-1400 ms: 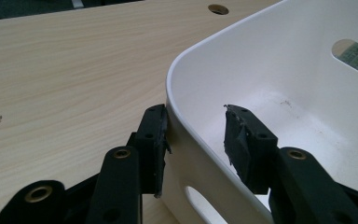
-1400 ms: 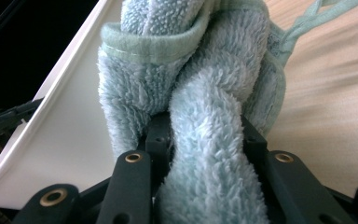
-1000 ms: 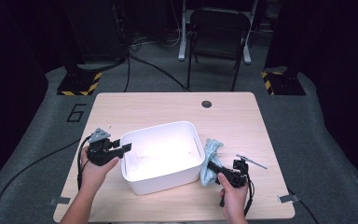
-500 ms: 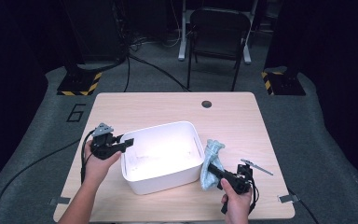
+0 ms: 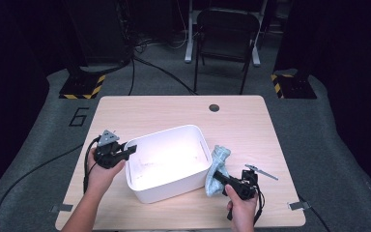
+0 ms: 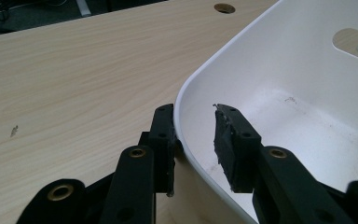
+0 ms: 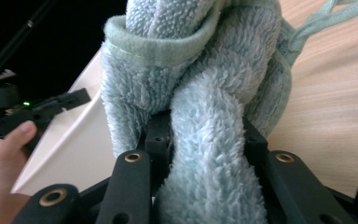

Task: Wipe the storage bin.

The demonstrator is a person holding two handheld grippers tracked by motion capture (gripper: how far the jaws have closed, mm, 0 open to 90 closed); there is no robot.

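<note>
The pale blue towel (image 5: pixel 218 166) stretches lengthwise away from the right gripper (image 5: pixel 221 179) – one end clamped tight between its jaws, the other pointing toward the table's far edge, just beside the white tub (image 5: pixel 166 162). The left gripper (image 5: pixel 129 151) straddles the tub's near-left rim, jaws just closing, one pad (image 6: pixel 227 142) inside and not yet pressing. Light wooden table (image 5: pixel 174 111); dark room, a chair (image 5: pixel 224 29) beyond. The left gripper view shows scuffs on the tub's floor.
</note>
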